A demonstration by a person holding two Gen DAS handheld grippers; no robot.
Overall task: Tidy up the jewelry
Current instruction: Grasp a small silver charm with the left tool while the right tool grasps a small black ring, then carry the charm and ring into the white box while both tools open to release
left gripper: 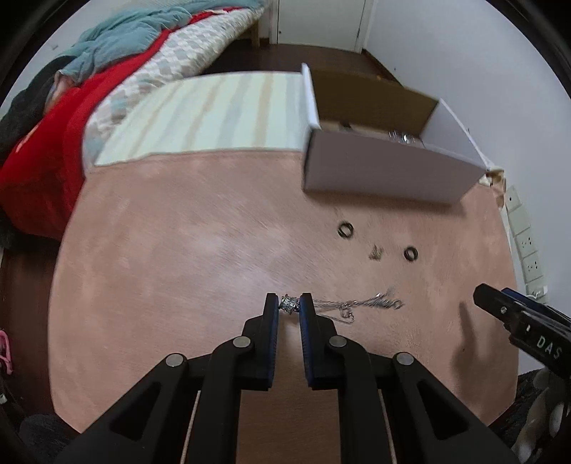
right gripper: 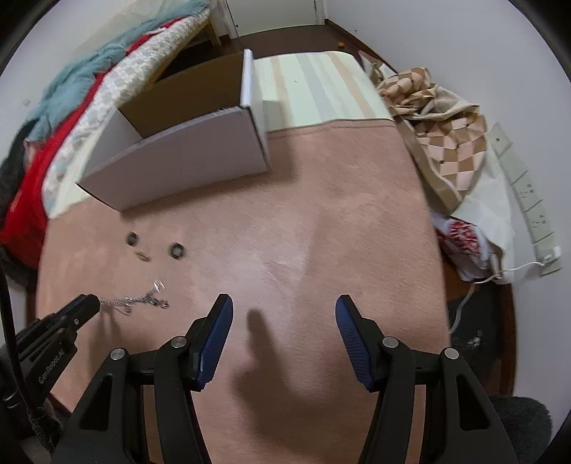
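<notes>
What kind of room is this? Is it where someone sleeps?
Probably a bedroom. There is a bed with a red blanket and rumpled teal bedding beside the pink-covered table, plus a white door and wooden floor behind it.

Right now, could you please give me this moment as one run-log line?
left gripper: shut on necklace pendant | right gripper: open, empty | two rings, small piece: on mat | box: open

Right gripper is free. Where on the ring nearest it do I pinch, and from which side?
Come from straight above with the open right gripper. The nearer ring appears to lie flat on the pink cloth, hole up, so there is no raised edge to take from the side. Probably best to straddle it, one finger on each outer edge, clear of the small charm beside it.
</notes>
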